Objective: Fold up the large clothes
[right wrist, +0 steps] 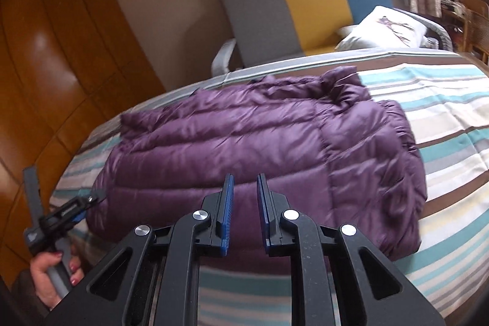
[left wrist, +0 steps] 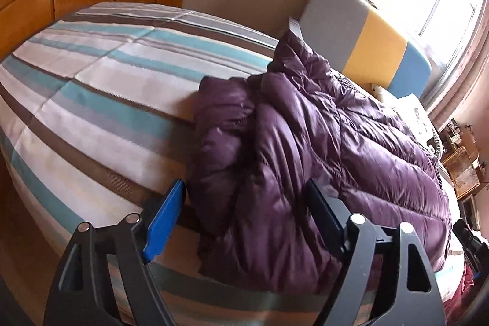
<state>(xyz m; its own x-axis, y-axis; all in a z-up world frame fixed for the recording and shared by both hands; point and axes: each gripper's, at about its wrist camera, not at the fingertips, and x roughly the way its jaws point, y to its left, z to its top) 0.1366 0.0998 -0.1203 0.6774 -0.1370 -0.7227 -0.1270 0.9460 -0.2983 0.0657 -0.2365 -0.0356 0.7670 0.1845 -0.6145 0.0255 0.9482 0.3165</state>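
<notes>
Materials, bed scene: mostly cloth, some polished wood.

I see a purple quilted down jacket (right wrist: 244,142) in shiny, slick, crinkled fabric on a matt woven striped bedspread (left wrist: 91,87). Wardrobe doors (right wrist: 45,66) look like glossy varnished wood. My right gripper (right wrist: 245,210) is matt black plastic with ribbed blue pads (right wrist: 227,210) and bright metal pivot pins. Headboard (right wrist: 305,8) is matt upholstery cloth.
</notes>
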